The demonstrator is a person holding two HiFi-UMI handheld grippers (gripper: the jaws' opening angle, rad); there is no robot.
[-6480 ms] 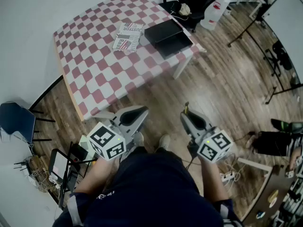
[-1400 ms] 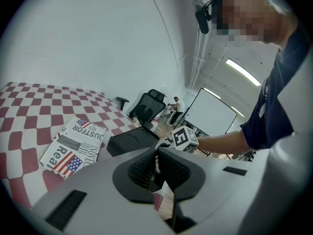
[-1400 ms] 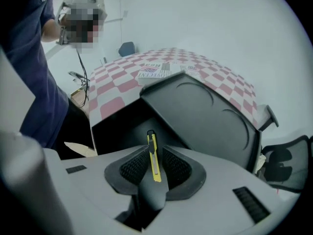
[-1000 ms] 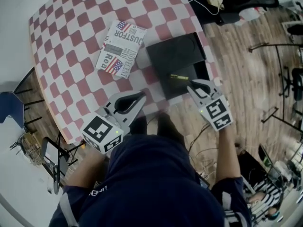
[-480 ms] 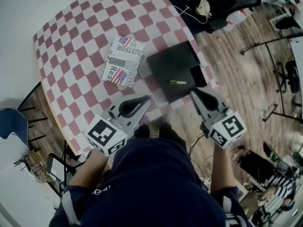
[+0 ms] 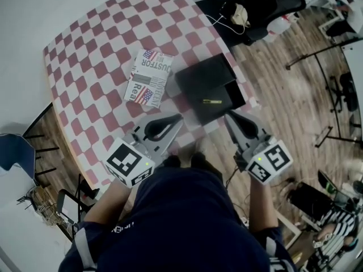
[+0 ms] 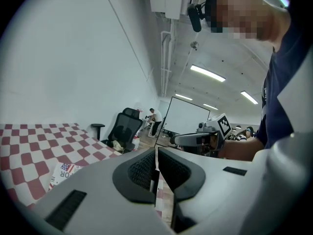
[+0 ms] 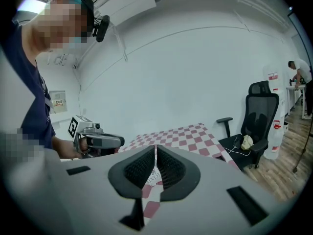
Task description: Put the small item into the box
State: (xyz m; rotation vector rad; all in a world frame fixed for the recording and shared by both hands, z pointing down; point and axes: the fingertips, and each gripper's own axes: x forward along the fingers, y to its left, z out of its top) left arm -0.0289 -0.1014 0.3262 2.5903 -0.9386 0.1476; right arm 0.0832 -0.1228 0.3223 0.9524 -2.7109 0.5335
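A black box (image 6: 224, 91) lies open at the near right corner of the red-and-white checked table (image 6: 102, 50). A small yellow item (image 6: 212, 101) rests inside it. Next to the box, on its far side, lies its black lid (image 6: 203, 72). My left gripper (image 6: 174, 119) is shut and holds nothing, hovering over the table's near edge to the left of the box. My right gripper (image 6: 228, 115) is also shut and holds nothing, just off the box's near right corner. The left gripper view shows the shut jaws of the left gripper (image 7: 156, 152), and the right gripper view those of the right gripper (image 8: 155, 149).
A printed paper packet (image 6: 148, 78) lies on the table left of the box. A black office chair (image 6: 264, 4) stands beyond the table's right corner. A blue chair (image 6: 14, 146) is at the left on the wood floor (image 6: 283, 95). The person's feet are under the table's near edge.
A second ago the right gripper's tips were over the box beside the yellow item. It has since drawn back toward me, off the box. The left gripper has barely moved.
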